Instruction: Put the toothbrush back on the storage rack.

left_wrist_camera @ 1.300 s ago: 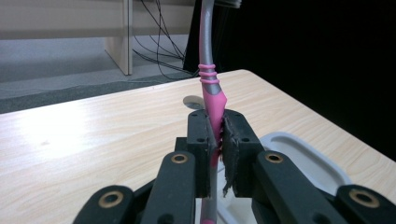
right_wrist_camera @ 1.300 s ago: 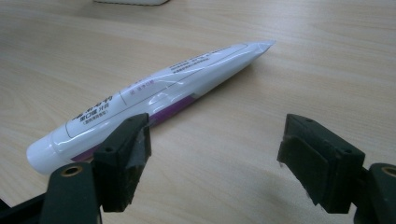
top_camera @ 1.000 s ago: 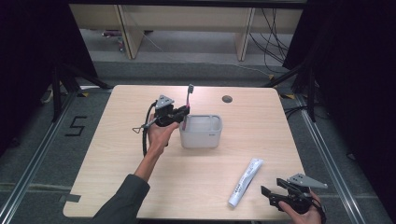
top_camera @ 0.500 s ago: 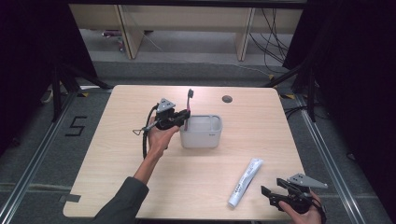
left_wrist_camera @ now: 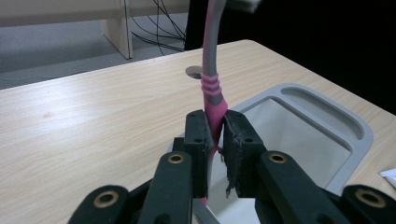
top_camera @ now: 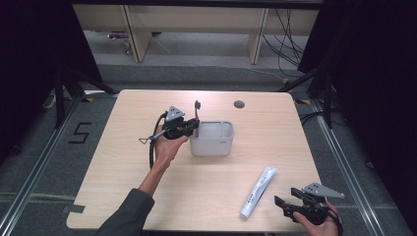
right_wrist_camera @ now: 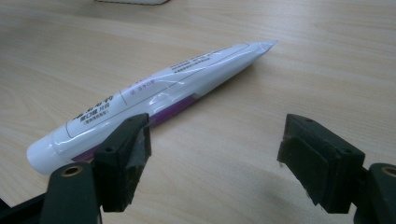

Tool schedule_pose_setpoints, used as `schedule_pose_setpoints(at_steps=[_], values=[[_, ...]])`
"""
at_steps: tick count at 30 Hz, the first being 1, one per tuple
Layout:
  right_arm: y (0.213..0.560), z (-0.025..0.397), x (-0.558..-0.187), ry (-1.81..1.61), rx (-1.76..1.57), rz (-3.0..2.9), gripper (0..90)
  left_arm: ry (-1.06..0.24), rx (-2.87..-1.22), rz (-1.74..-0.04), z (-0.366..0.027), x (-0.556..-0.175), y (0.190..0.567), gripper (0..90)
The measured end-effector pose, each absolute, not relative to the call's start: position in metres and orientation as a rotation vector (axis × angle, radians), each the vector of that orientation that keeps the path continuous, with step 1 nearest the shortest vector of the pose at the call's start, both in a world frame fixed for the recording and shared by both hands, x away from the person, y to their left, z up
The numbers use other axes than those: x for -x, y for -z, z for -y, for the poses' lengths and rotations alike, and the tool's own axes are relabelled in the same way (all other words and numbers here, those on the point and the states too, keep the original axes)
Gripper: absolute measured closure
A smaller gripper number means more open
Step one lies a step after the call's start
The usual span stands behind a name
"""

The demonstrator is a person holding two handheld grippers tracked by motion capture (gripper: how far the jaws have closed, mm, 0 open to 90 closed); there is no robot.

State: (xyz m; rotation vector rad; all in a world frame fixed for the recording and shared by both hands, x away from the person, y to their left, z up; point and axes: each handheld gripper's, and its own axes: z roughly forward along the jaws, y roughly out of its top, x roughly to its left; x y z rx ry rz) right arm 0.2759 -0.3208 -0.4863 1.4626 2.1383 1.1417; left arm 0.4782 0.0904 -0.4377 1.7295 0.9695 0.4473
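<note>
Firmly clamped toothbrush (left_wrist_camera: 212,88) in left claw (left_wrist_camera: 215,140), above grey holder (left_wrist_camera: 327,135)

The left forearm (top_camera: 147,184), sleeved near the elbow, reached forward from the bottom edge of the high view; the left hand (top_camera: 168,147) held the left gripper (top_camera: 195,127) raised, jaws pointing right and closed tight on a thin handle; the right hand (top_camera: 314,225) sat at the near right edge; the right gripper (top_camera: 285,205) pointed left, jaws spread wide, gripping nothing.

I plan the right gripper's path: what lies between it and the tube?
Only bare table: the high view shows the open right gripper beside the tube.
</note>
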Motion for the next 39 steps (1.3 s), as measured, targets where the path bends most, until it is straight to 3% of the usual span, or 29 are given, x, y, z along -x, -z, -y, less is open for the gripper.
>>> schedule_pose_setpoints(at_steps=[5, 16, 21, 39], values=[[0.486, 0.321, -0.276, -1.141, -1.464, -2.14, 24.8, -0.453, -1.743, -0.962, -0.091, -0.476, 0.436, 76.7], [0.487, 0.321, -0.276, -1.143, -1.454, -2.129, 24.9, -0.451, -1.772, -0.963, -0.093, -0.467, 0.426, 59.3], [0.486, 0.321, -0.276, -1.133, -1.462, -2.14, 24.8, -0.466, -1.776, -0.976, -0.097, -0.463, 0.419, 45.9], [0.486, 0.32, -0.276, -1.139, -1.477, -2.144, 24.9, -0.397, -1.761, -0.973, -0.113, -0.44, 0.388, 27.0]])
